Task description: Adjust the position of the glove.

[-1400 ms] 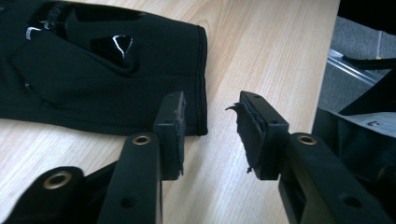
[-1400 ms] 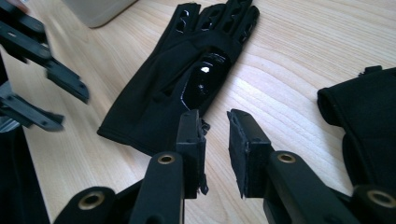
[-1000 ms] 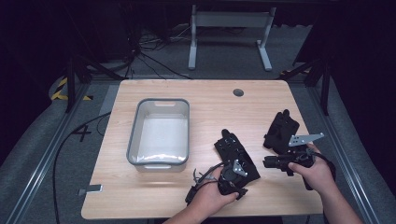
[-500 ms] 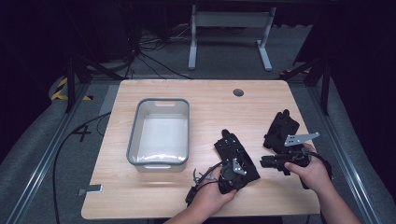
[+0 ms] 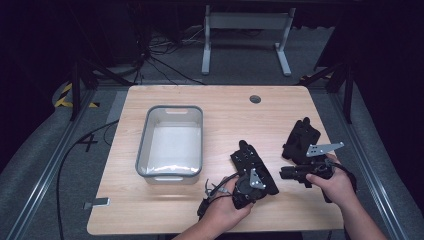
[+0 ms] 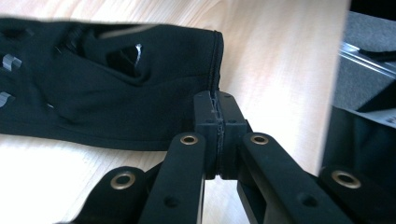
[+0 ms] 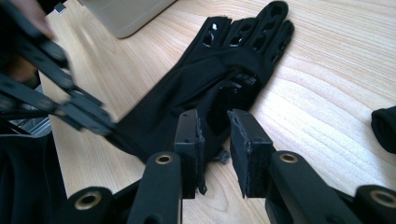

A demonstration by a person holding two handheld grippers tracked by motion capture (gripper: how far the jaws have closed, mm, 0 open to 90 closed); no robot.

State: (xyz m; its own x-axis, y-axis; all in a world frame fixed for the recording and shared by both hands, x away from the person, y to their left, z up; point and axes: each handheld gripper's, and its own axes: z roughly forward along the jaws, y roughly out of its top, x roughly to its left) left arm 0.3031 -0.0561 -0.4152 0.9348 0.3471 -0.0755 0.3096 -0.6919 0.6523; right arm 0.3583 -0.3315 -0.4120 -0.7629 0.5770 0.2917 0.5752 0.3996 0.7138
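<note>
Left tongs (image 6: 218, 135) clamped on black glove (image 6: 116, 84) cuff; right tongs (image 7: 215, 154) slightly parted over same glove, low near table (image 5: 165, 220)

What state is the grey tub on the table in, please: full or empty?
Empty: the high view shows the tub's bare pale floor, and both gloves lie outside it.
</note>
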